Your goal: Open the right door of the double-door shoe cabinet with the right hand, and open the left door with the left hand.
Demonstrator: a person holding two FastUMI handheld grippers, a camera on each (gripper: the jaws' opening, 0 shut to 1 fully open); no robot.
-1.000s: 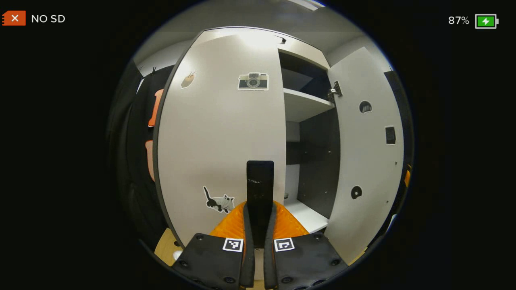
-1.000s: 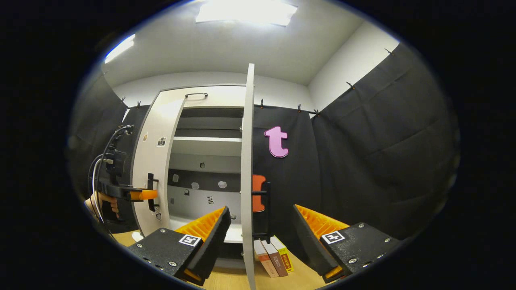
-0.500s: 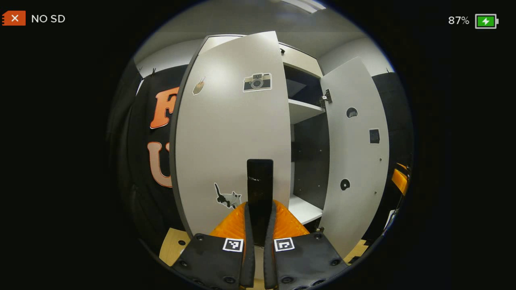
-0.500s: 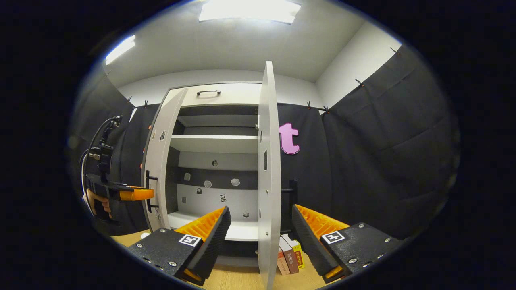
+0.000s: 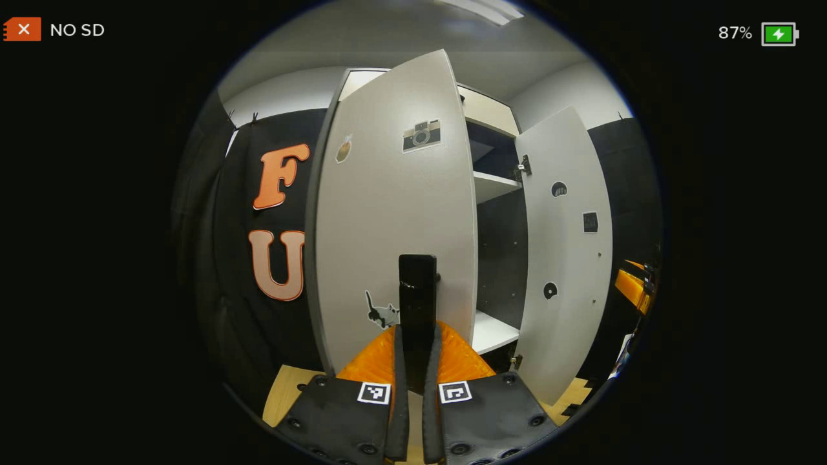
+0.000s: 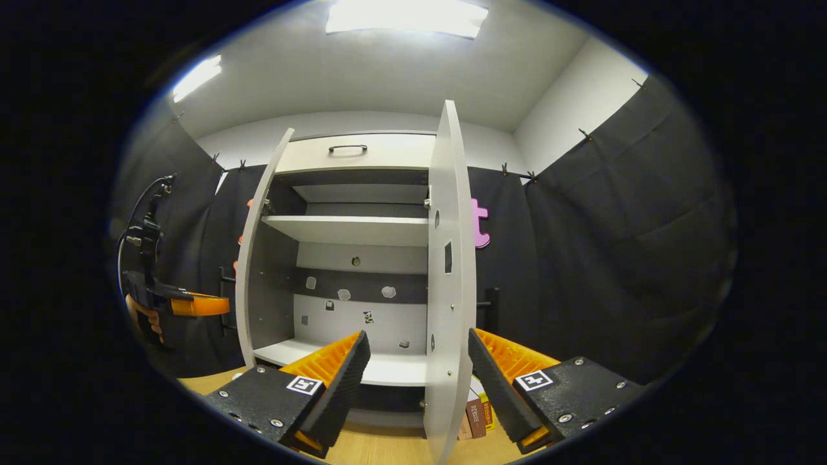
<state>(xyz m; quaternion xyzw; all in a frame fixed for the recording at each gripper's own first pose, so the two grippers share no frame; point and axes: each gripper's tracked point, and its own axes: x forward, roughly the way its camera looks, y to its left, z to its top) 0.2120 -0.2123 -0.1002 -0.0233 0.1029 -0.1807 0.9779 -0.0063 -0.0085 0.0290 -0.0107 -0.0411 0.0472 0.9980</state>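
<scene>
Both doors of the tall cabinet [image 6: 349, 258] stand swung out, long edges upright. The left door [image 5: 394, 213] faces the left gripper view; its black bar handle [image 5: 417, 303] runs vertically, clamped between the left tongs [image 5: 415, 349]. In the right gripper view the right door [image 6: 452, 271] stands nearly edge-on between the fingers of the right tongs [image 6: 413, 361], which are spread wide and, as far as can be seen, not touching it — its handle [image 6: 491, 310] juts on the far side.

The likely risk: a pull off the hinge arc could slip the left tongs down the handle — or strain the hinges. The free right door could drift shut, or knock the books [image 6: 478, 413] on the floor beside it.
</scene>
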